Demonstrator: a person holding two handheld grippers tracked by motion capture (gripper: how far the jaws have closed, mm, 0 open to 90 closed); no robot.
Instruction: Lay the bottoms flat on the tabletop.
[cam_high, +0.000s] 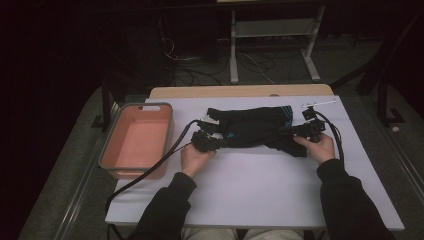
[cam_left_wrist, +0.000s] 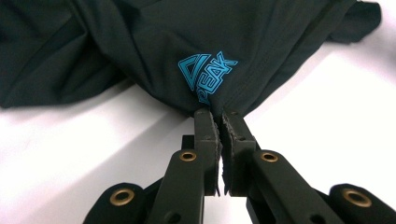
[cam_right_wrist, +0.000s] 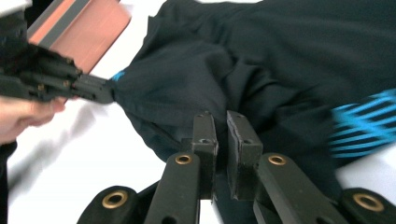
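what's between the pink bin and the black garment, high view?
The left gripper and its cable cross that strip of white table between bin and garment, in the high view.

This looks like a lab or recording room, not a home. The white worktop (cam_high: 260, 185) stands alone in a dark room, and behind it loose cables (cam_high: 200, 62) lie on the grey floor (cam_high: 345, 65) beside a metal stand (cam_high: 272, 35).

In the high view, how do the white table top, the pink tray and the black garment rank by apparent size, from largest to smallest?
1. White table top, clearly the largest.
2 and 3. Black garment and pink tray look about alike in area; the garment is bunched, so I would not rank these two.
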